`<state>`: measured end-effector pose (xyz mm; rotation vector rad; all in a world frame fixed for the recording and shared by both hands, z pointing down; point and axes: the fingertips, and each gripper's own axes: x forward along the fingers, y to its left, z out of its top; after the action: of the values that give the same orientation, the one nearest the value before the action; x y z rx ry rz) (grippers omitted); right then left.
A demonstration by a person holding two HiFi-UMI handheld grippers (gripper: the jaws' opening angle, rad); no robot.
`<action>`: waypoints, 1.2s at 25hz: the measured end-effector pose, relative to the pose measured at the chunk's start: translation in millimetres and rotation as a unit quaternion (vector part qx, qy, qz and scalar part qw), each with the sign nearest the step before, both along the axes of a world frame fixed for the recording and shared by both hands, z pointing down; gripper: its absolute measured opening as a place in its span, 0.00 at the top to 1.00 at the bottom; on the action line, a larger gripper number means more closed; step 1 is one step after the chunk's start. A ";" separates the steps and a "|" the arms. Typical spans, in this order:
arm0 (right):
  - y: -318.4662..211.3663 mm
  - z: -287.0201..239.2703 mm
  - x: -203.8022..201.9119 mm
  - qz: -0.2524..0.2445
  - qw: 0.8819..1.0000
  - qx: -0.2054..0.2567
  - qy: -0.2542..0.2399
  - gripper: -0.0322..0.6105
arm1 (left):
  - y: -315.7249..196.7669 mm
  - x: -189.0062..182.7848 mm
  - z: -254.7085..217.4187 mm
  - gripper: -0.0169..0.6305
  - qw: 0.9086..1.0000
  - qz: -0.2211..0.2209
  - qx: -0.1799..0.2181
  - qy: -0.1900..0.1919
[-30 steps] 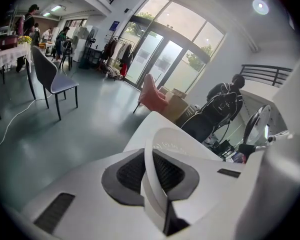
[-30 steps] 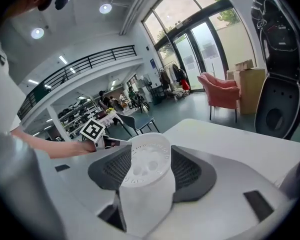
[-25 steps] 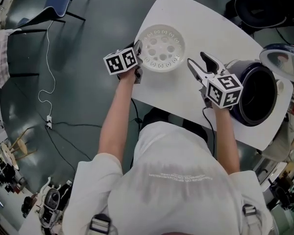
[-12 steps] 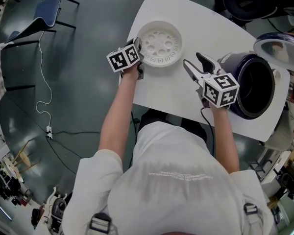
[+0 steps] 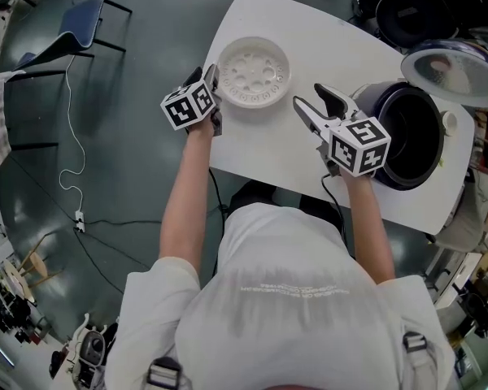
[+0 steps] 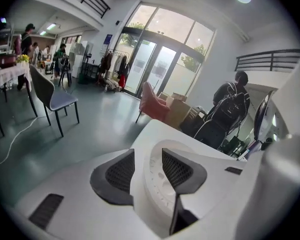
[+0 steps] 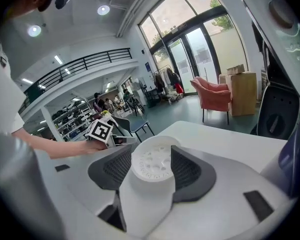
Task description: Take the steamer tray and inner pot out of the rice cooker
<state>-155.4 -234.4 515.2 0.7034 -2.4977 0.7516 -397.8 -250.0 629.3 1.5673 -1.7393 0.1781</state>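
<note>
The white perforated steamer tray [image 5: 252, 71] sits flat on the white table [image 5: 309, 47]. My left gripper [image 5: 212, 78] is at the tray's left rim. Its jaws have just been opening and now stand apart, with the tray's near rim [image 6: 157, 171] in the gap and no pad pressing on it. My right gripper [image 5: 318, 106] hovers open over the table between the tray and the rice cooker [image 5: 407, 136], holding nothing. It faces the tray [image 7: 152, 166]. The cooker's lid [image 5: 455, 67] is up, and the dark inner pot [image 5: 413, 140] sits inside.
The table's near edge runs just behind both grippers. A blue chair [image 5: 81, 19] and a white cable [image 5: 69, 136] are on the floor at left. A black chair [image 5: 415, 6] stands beyond the table. A person with a backpack [image 6: 230, 106] is far off.
The left gripper's jaws have opened off the tray's rim and the gripper has drawn back slightly to the left. The tray stays on the table. The right gripper keeps its open pose.
</note>
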 end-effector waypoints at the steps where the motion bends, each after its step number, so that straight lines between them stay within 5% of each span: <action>1: 0.5 -3.6 -1.6 -0.005 1.000 0.003 -0.004 0.57 | 1.4 -3.0 -9.4 0.69 1.000 -0.002 0.008 -0.012; 6: 2.5 -35.6 -1.9 -0.032 0.999 0.027 -0.028 0.57 | 7.1 1.1 -69.7 0.69 0.997 0.003 0.051 -0.063; 14: 2.7 -114.4 65.2 -0.037 0.993 0.099 -0.056 0.57 | 2.0 101.9 -184.6 0.72 0.981 0.087 0.143 -0.103; 24: 0.0 -154.6 221.1 0.073 0.985 0.144 -0.057 0.58 | -7.4 270.1 -246.6 0.72 0.944 0.240 0.185 -0.132; 30: -2.2 -157.4 292.4 0.142 0.977 0.156 -0.043 0.59 | -8.9 338.5 -254.3 0.72 0.927 0.300 0.184 -0.126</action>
<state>137.0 -236.6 357.8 1.1801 -2.6575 0.4923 -59.3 -258.9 375.0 2.4254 -1.4764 0.3827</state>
